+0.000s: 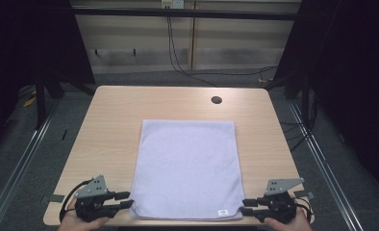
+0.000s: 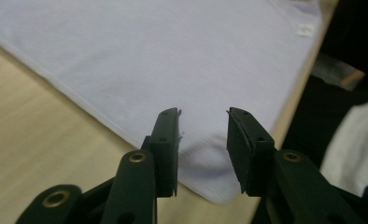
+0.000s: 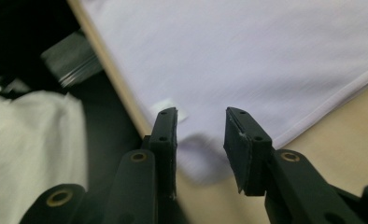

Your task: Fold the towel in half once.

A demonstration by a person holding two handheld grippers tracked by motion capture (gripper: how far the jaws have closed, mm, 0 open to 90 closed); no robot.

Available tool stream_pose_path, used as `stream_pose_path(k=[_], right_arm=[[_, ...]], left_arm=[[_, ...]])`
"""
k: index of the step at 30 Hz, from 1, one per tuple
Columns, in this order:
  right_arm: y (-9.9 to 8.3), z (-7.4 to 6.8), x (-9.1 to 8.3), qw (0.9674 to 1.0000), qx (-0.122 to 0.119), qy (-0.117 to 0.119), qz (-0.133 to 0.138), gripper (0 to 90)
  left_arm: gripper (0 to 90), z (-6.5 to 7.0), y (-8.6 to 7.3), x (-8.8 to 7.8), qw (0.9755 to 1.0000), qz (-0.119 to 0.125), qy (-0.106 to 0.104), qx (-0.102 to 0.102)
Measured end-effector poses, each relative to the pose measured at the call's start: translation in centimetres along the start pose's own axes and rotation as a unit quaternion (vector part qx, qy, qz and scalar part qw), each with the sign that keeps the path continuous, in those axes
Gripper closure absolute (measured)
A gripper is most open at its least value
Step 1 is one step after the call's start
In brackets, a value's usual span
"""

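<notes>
table [image 1: 110,125] (light wood) | round hole [image 1: 216,100] | wall cables [image 1: 178,57]

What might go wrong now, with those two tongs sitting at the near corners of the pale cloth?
1. Both the left tongs and the right tongs stand open around the towel corners, so closing carelessly could miss the fabric or pinch a single layer.
2. The towel's near edge lies along the table edge, so a tug could pull it off.
3. Uneven lifting could wrinkle the flat towel.

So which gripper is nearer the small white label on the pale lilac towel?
Right. The right gripper sits beside the label; the left gripper is at the towel's opposite near corner.
</notes>
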State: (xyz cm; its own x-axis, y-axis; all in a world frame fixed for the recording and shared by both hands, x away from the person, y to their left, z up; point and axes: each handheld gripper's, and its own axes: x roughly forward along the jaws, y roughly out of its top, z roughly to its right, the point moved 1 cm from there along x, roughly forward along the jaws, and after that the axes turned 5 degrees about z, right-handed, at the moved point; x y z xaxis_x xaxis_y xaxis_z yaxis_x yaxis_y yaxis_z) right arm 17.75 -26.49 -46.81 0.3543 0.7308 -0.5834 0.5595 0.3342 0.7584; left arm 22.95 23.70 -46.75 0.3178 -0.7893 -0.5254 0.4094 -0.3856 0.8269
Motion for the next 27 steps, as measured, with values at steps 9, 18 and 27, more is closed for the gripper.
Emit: stream_pose_path(k=[9,18,27], right_arm=[[5.3,5.2,4.1,0.9972,0.005,-0.064,0.037,65.6],[8.2,8.3,9.6,0.9954,-0.002,-0.096,-0.002,57.9],[10.4,11.7,12.3,0.9927,0.024,-0.118,0.005,56.1]], left_arm=[[53.7,-5.3,3.3,4.1,0.9968,0.003,0.056,-0.057],[54.6,-8.7,5.6,8.7,0.9951,-0.022,0.077,-0.059],[57.6,-11.4,6.3,11.4,0.9917,-0.035,0.107,-0.063]])
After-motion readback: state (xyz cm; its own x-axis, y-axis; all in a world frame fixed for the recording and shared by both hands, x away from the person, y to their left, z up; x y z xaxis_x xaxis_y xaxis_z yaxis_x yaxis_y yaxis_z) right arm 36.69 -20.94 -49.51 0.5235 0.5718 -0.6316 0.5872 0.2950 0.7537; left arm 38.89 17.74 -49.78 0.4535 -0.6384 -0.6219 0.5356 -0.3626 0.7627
